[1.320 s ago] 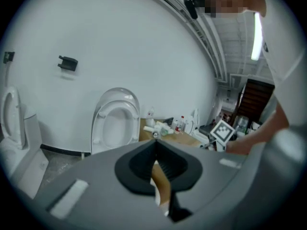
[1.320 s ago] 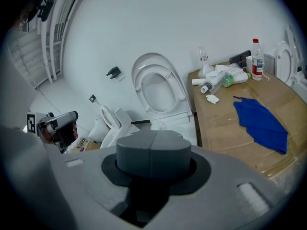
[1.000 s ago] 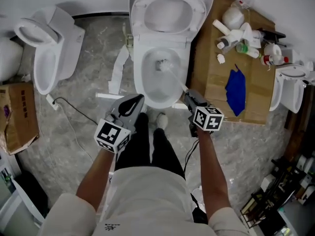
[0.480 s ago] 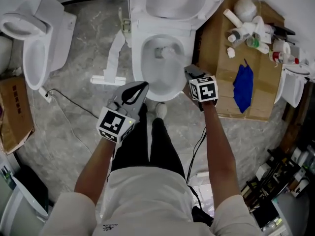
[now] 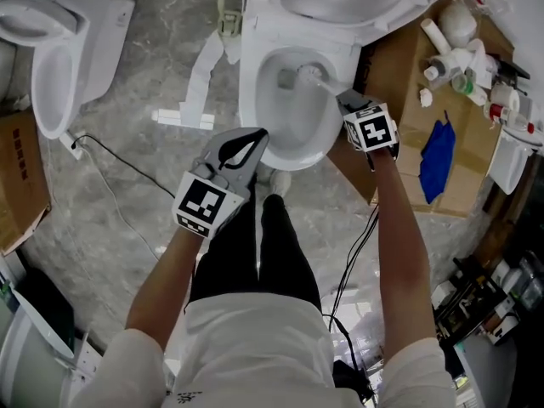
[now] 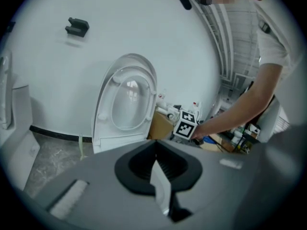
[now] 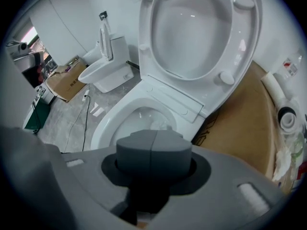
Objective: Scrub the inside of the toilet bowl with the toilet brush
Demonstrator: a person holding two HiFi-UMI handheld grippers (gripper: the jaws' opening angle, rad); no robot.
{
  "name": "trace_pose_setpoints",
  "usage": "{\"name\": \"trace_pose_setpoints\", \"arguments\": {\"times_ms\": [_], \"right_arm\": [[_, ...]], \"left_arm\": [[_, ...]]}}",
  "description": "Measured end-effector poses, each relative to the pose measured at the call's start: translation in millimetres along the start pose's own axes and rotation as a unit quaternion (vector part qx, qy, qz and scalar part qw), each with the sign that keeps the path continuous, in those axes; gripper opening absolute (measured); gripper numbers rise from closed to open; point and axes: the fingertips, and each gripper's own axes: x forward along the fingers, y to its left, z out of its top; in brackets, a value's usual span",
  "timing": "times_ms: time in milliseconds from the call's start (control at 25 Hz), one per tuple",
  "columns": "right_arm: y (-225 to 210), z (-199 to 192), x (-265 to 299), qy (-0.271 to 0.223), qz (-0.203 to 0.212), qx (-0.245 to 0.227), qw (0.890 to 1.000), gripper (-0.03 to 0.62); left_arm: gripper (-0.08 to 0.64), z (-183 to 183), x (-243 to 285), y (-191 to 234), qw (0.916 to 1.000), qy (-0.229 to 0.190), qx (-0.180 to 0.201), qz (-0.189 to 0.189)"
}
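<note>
Head view: the right gripper (image 5: 348,100) clamps the brush (image 5: 293,77), whose head sits inside the bowl (image 5: 247,100); the left gripper (image 5: 253,136) is closed and empty beside the rim.

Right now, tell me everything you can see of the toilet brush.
The toilet brush has a thin, straight white handle and a pale, greyish bristle head. The head is down inside the toilet bowl, toward the back; whether it presses on the porcelain is unclear. The handle slants up over the bowl's right side into the right gripper, shut on it.
</note>
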Motion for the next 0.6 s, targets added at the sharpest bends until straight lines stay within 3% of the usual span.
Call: {"name": "trace_pose_setpoints", "arguments": {"times_ms": [600], "right_arm": [[-16.2,-3.8,24.1,0.048,-0.027,-0.077,0.995,0.146]], "left_arm": [[-0.008,-27.6,11.4,11.0,0.9998,-0.003,-0.018,-0.003]]}}
